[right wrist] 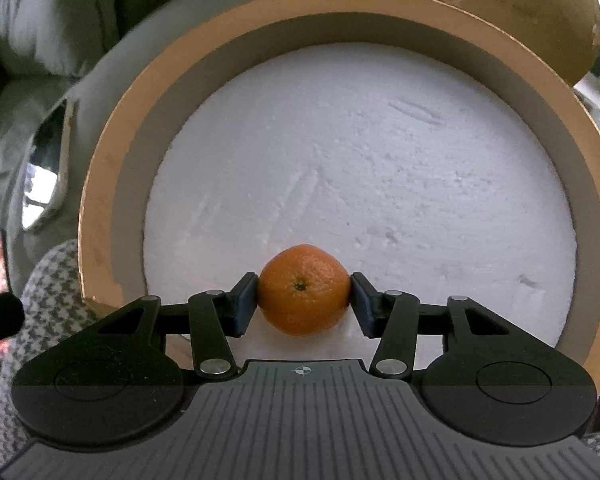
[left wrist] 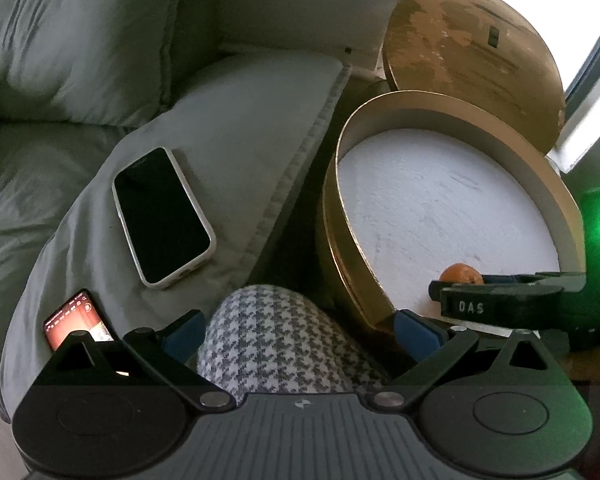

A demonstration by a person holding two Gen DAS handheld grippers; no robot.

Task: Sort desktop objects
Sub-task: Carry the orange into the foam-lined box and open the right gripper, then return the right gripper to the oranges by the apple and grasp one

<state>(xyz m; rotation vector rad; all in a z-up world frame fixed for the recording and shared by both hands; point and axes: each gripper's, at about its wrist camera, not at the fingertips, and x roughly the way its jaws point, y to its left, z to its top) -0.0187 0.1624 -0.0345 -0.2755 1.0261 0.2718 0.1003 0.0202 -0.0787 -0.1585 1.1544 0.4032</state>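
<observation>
Fingers of my right gripper (right wrist: 304, 304) flank a small orange mandarin (right wrist: 304, 289), one blue pad at each side of the fruit; the pads look to be at the skin, though I cannot tell whether they press it. The mandarin sits on the white foam floor at the near edge of a round gold box (right wrist: 100, 184), stem end facing up toward me, and my right gripper points steeply down into the box. My left gripper (left wrist: 298, 330) hangs with its jaws spread wide and nothing between them, above a knee in houndstooth fabric (left wrist: 276, 344), just beside the box's outer wall. Beyond it a phone with a dark screen (left wrist: 163, 216) lies on a grey cushion (left wrist: 236, 120). Behind the box, its gold lid (left wrist: 468, 64) leans upright.
</observation>
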